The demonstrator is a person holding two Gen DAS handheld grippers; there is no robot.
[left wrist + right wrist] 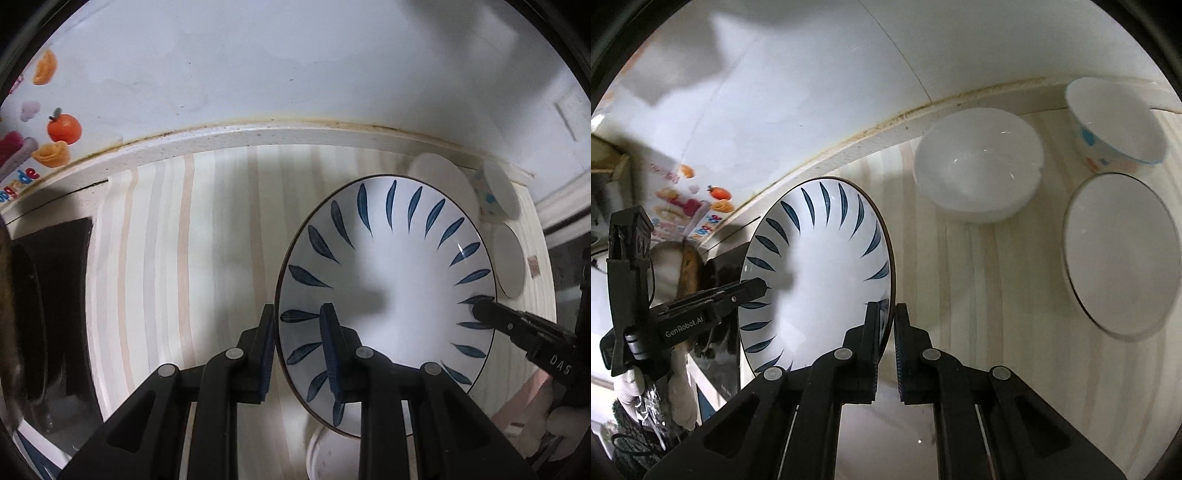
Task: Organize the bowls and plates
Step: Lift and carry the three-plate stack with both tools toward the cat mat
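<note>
A white plate with blue leaf marks (399, 258) hangs tilted above the striped counter, held from both sides. My left gripper (297, 308) is shut on its left rim, one finger over the plate's face and one behind it. The right gripper (476, 308) pinches the opposite rim. In the right wrist view the same plate (827, 258) stands steeply on edge, my right gripper (887, 305) is shut on its near rim, and the left gripper (761, 286) clamps the far side. A plain white bowl (979, 166), a blue-dotted bowl (1115, 125) and a thin-rimmed white plate (1123, 254) rest on the counter.
A white round dish (325, 450) lies partly hidden under the held plate. A dark stove top with a pan (55, 295) fills the left. The wall with fruit stickers (62, 127) runs along the back. The counter's right edge (543, 258) lies just beyond the dishes.
</note>
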